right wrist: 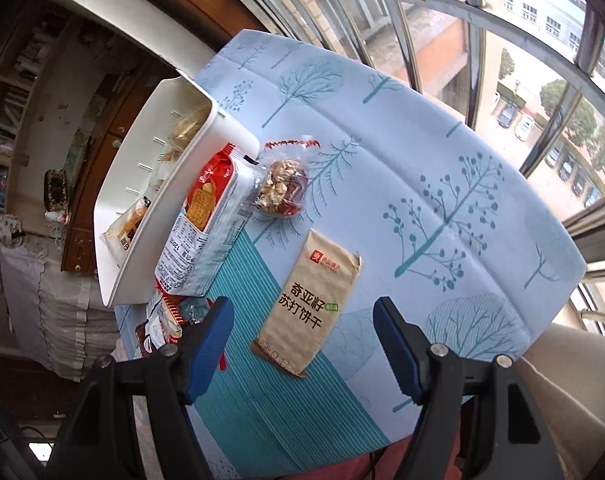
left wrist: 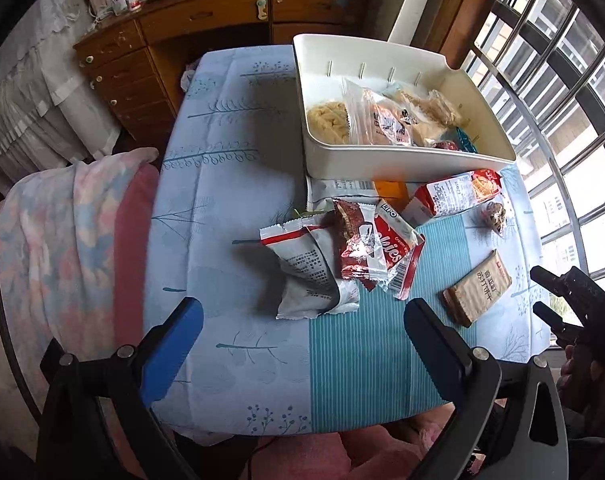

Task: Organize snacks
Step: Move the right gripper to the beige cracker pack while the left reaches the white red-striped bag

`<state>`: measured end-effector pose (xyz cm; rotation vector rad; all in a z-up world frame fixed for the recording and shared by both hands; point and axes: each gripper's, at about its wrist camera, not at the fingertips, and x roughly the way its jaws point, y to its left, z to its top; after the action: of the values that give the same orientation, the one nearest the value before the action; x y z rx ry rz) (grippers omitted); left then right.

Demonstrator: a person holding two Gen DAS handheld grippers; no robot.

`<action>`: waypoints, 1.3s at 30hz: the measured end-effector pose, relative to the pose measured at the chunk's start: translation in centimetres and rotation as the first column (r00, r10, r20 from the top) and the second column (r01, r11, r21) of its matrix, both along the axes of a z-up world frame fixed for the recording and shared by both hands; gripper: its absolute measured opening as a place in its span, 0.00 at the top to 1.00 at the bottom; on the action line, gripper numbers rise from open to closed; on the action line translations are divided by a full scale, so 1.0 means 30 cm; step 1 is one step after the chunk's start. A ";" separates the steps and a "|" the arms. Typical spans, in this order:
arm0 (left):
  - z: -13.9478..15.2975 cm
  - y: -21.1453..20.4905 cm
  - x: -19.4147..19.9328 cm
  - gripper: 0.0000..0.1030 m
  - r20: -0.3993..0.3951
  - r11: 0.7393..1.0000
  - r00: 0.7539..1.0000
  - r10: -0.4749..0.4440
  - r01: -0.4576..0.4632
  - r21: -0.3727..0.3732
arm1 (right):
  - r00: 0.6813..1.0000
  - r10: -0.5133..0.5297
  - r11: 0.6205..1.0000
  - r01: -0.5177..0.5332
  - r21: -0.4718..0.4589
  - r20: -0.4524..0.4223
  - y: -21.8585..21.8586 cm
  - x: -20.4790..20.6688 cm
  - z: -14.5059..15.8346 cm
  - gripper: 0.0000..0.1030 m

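A white bin point(left wrist: 382, 160) point(right wrist: 134, 240) holding several snack bags stands at the far side of the cloth-covered table point(left wrist: 238, 128). Loose snacks lie in front of it: a grey-white packet point(left wrist: 314, 280), red wafer wrappers point(left wrist: 376, 248), a red-and-white biscuit bag point(left wrist: 450, 196) point(right wrist: 210, 224), a small clear bag of gold sweets point(left wrist: 494, 216) point(right wrist: 282, 188) and a tan cracker pack point(left wrist: 478, 292) point(right wrist: 308, 304). My left gripper point(left wrist: 302, 324) hovers open above the near side of the grey-white packet. My right gripper point(right wrist: 302, 324) is open above the cracker pack, which lies between its blue fingers.
A barred window point(right wrist: 502, 60) runs along the right of the table. A wooden desk with drawers point(left wrist: 174, 40) stands behind it, and a pastel blanket over a pink cushion point(left wrist: 74, 240) lies to the left. The other gripper's black frame point(left wrist: 574, 304) shows at the right edge.
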<state>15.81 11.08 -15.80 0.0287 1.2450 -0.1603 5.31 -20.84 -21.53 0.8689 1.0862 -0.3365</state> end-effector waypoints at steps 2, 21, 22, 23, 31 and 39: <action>-0.026 0.009 0.030 0.03 -0.027 0.999 0.999 -0.032 0.032 0.001 | 0.999 -0.043 0.999 0.043 0.011 -0.020 0.012 -0.006 -0.016 0.29; -0.292 -0.046 0.149 0.03 -0.214 0.951 0.927 -0.308 0.305 -0.048 | 0.952 -0.267 0.961 0.274 0.027 -0.152 0.175 -0.024 -0.121 0.29; -0.301 -0.056 0.153 0.03 -0.209 0.947 0.924 -0.319 0.317 -0.044 | 0.951 -0.269 0.961 0.276 0.028 -0.153 0.180 -0.021 -0.125 0.29; -0.308 -0.065 0.157 0.03 -0.206 0.944 0.922 -0.328 0.328 -0.037 | 0.950 -0.269 0.960 0.277 0.030 -0.156 0.184 -0.019 -0.130 0.29; -0.372 -0.108 0.201 0.03 -0.242 0.935 0.906 -0.348 0.355 -0.017 | 0.938 -0.267 0.961 0.276 0.010 -0.221 0.188 0.020 -0.173 0.29; -0.431 -0.121 0.255 0.03 -0.283 0.946 0.908 -0.309 0.324 0.003 | 0.934 -0.241 0.969 0.244 -0.021 -0.265 0.189 0.094 -0.192 0.29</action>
<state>23.45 7.45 -28.75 0.2616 1.5219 -0.4276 8.12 -15.17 -27.29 0.9917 1.2302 -0.6691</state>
